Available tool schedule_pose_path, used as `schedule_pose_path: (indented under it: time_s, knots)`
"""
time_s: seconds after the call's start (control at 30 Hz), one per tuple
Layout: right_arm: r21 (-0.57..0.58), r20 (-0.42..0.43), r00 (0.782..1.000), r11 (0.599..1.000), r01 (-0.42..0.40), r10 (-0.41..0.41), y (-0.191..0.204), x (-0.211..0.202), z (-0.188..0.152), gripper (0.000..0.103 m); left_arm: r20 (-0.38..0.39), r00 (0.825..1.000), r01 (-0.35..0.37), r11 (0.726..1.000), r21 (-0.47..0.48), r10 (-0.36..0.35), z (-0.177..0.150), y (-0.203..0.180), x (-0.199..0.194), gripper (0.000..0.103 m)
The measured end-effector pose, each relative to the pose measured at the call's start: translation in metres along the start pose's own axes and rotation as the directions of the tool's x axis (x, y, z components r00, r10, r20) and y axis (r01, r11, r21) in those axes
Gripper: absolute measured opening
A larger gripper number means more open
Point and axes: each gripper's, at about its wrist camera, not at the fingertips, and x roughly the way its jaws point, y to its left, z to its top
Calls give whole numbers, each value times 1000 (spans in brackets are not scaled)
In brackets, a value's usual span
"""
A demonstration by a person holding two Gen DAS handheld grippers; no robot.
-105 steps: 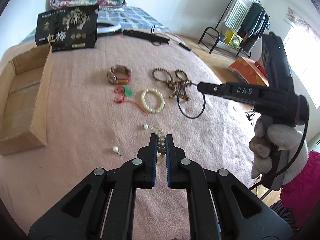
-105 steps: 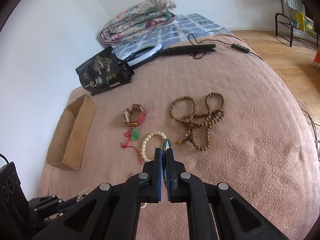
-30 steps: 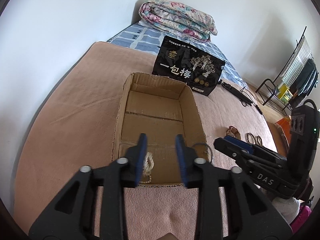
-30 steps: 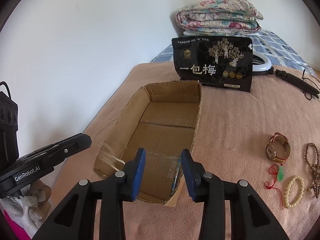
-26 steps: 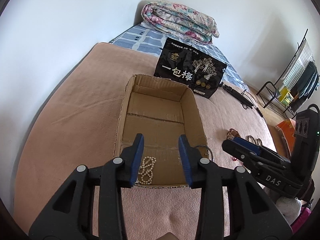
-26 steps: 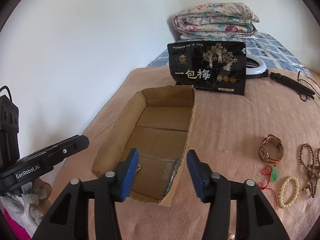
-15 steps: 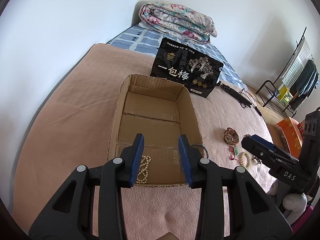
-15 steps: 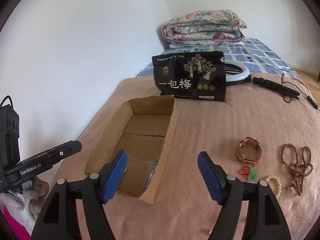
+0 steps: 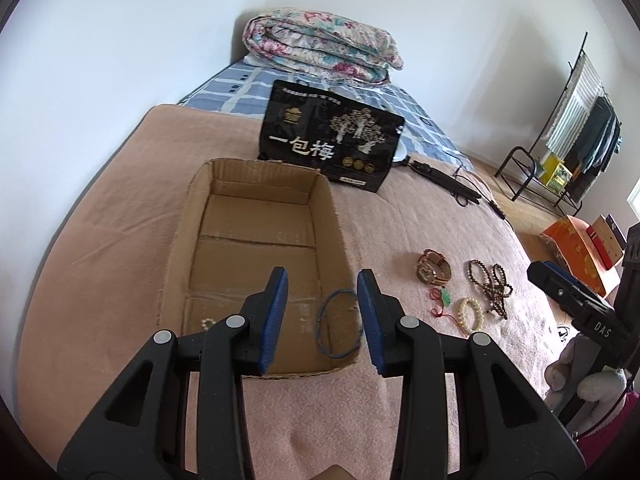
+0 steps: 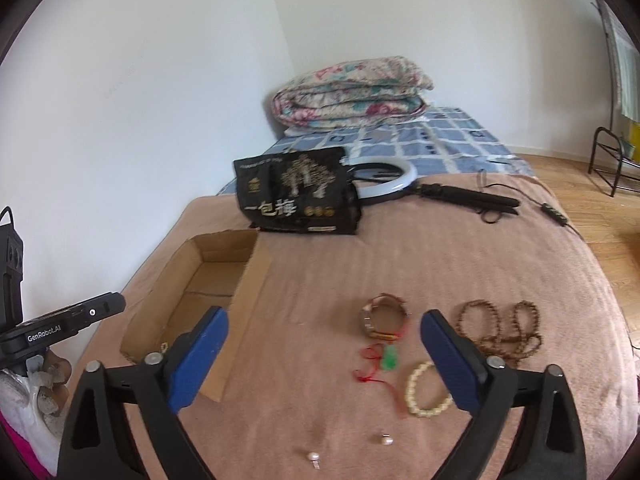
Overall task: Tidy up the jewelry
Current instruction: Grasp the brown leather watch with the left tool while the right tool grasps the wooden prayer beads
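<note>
A cardboard box (image 9: 256, 184) lies on the pink blanket. Inside it a blue bangle (image 9: 338, 326) leans at the near right and a pearl bracelet (image 9: 207, 323) lies at the near left. My left gripper (image 9: 322, 320) is open and empty above the box's near end. My right gripper (image 10: 324, 356) is wide open and empty, over the blanket right of the box (image 10: 224, 268). Ahead of it lie a watch (image 10: 384, 318), a red cord with a green pendant (image 10: 380, 364), a cream bead bracelet (image 10: 424, 390), a brown bead necklace (image 10: 504, 328) and two pearl earrings (image 10: 314, 457).
A black printed bag (image 9: 332, 136) stands behind the box. A ring light (image 10: 394, 178) with its black handle and cable lies beyond. A folded floral quilt (image 9: 320, 46) sits at the bed's head. The bed's right edge drops to a wooden floor (image 10: 592, 184).
Both grippers let their pieces go into the box. My right gripper opened wide and swung right, away from the box toward the loose jewelry. My left gripper stayed open over the box.
</note>
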Motion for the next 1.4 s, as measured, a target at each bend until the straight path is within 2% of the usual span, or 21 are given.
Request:
schedule_pose_path:
  time_s: [0.37,0.43,0.47,0.77,0.83,0.9,1.2,1.4]
  knots:
    - [86,29,992,989,118,-121,-72,-29,1,103,-33,998,56,996,70,-54,-6,-56,19,36]
    - [98,27,989,985,141,-145,-83,-32,1,103,-41,997,69,995,76,-66,-7,-64,22,45]
    - [107,25,988,983,151,-155,-90,-34,1,103,-42,997,73,994,78,-70,-8,-68,23,45]
    - [159,-49,973,960,232,-227,-144,-32,-2,103,-86,992,97,989,114,-87,-12,-99,46,46]
    - [163,-75,970,956,243,-233,-155,-28,-4,103,-98,991,100,987,123,-88,-13,-105,53,55]
    - [168,-106,966,953,252,-237,-166,-23,-8,103,-112,989,107,986,124,-94,-14,-112,62,57]
    - [223,-189,963,946,234,-193,-190,1,-20,103,-178,980,112,982,154,-84,-11,-141,116,57]
    - [191,-234,955,954,232,-185,-186,24,-24,102,-219,973,104,987,125,-75,-4,-147,157,57]
